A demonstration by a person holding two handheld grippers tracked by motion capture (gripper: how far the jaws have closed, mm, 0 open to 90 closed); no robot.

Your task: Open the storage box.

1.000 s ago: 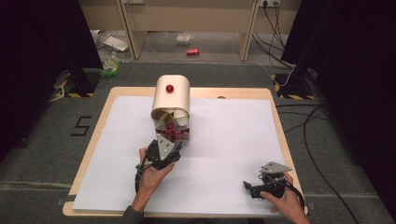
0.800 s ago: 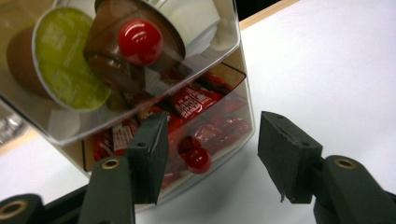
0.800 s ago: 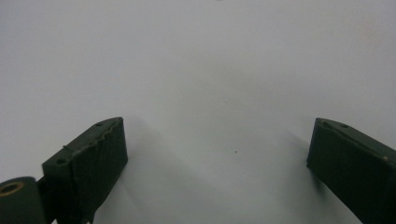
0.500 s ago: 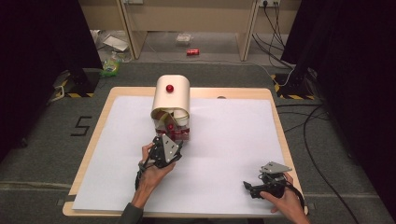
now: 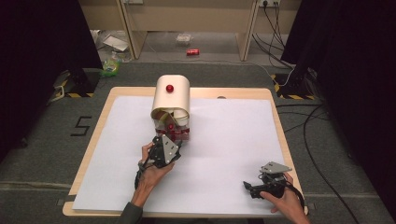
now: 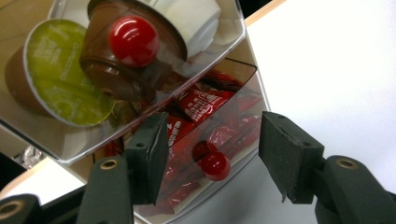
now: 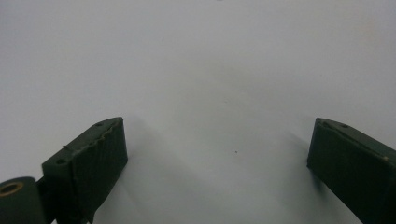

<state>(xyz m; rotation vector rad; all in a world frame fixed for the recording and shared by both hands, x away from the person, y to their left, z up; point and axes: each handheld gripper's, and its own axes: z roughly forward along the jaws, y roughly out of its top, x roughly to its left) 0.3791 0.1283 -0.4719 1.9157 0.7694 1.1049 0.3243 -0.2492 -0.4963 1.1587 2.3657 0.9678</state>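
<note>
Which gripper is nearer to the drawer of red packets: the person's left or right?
Left. The left gripper is right in front of the drawer of red packets, jaws open around its red knob. The right gripper rests far off near the table's front right corner.

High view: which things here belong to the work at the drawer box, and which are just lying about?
In the job:
- drawer box
- lower drawer of red packets, with its red knob
- left tool, jaws open either side of that knob

Lying about:
- right tool, open on the white sheet
- red can on the floor
- cables
</note>
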